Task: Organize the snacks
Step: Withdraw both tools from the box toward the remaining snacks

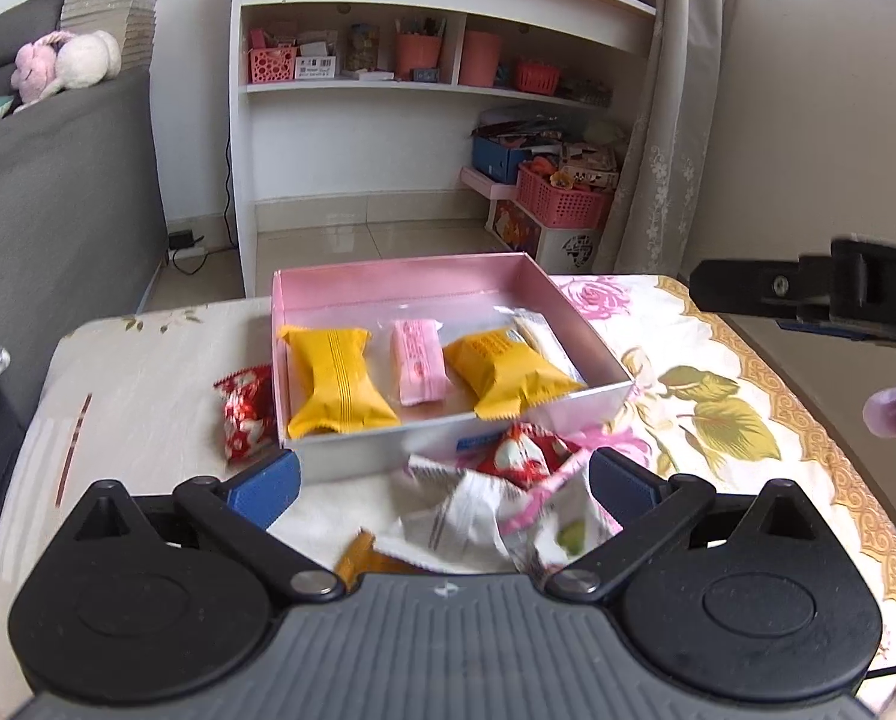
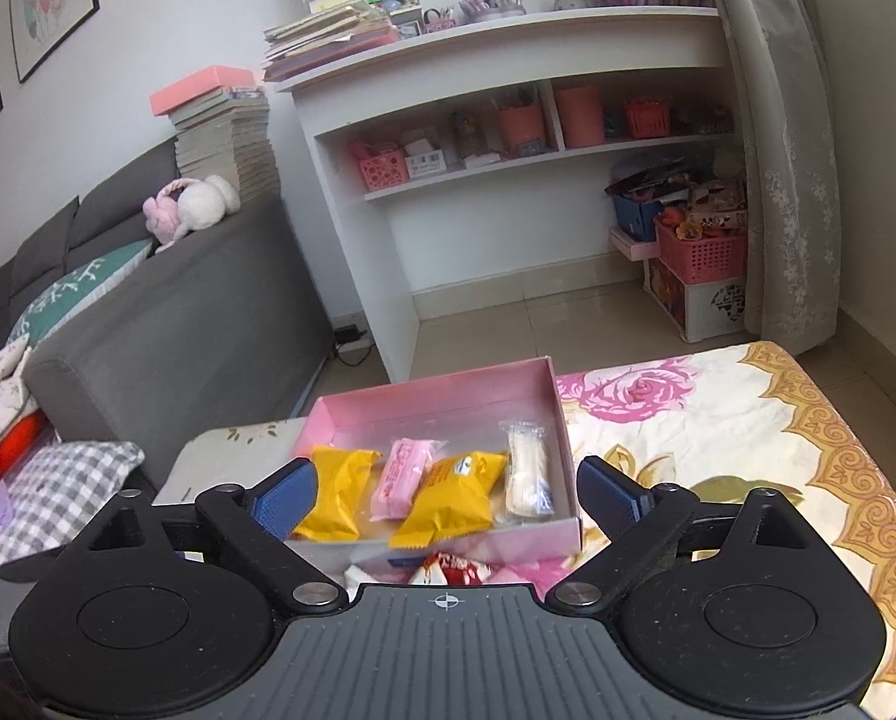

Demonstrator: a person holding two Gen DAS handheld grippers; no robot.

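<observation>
One floral tablecloth (image 2: pixel 718 420), white shelving (image 2: pixel 508 60)

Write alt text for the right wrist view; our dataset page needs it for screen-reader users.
The open right gripper hovers empty over a pink box holding two yellow packets, a pink bar and a pale packet, on a floral tablecloth. More wrapped snacks lie loose before the box.

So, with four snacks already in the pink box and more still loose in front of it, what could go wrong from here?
1. The loose wrappers overlap in a heap below the open left tool, so one grasp might lift two.
2. The near yellow packet leans on the pink box wall; another drop beside it could tip it out.
3. The red snack lies left of the box, easy to overlook.
</observation>
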